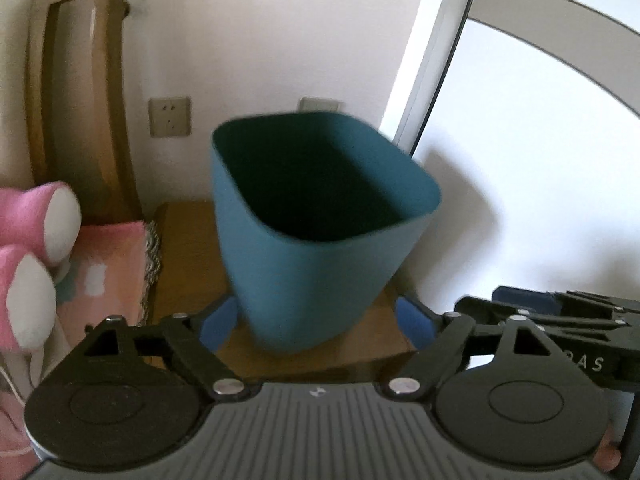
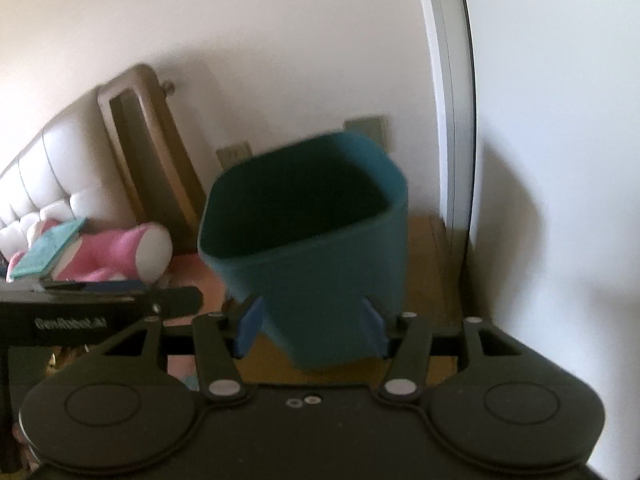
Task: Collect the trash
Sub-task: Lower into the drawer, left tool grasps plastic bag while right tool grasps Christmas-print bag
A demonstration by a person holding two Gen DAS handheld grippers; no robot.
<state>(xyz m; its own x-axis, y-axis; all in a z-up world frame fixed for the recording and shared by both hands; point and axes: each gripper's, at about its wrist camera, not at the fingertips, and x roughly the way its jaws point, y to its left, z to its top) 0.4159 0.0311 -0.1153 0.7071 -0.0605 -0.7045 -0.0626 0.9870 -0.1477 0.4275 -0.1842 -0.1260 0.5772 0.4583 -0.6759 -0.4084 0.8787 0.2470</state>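
**Teal bin on the wooden stand, both grippers in front of it**

The teal bin [image 1: 320, 240] stands upright on a wooden stand [image 1: 188, 264] against the white wall, its mouth open toward the cameras and its inside dark; whether anything lies in it cannot be told. Both views are slightly blurred.

The left gripper [image 1: 318, 326] sits low in front of the bin with its jaws released and spread wide, one blue pad on each side of the bin's base and neither pressing on it. The right gripper [image 2: 310, 330] also faces the bin's lower part; its jaws stand parted with the blue pads framing the base, and no clamping shows, though the blur makes contact hard to judge. Nothing is held in either one.

Behind the bin, two wall sockets [image 1: 170, 117] are set in the wall. Left of the bin a brown wooden frame [image 1: 76, 92] leans upright, and further left lie a pink plush toy [image 1: 36, 240] and a pink patterned cloth [image 1: 108, 268]. Right of the bin runs a white door frame [image 1: 436, 52].
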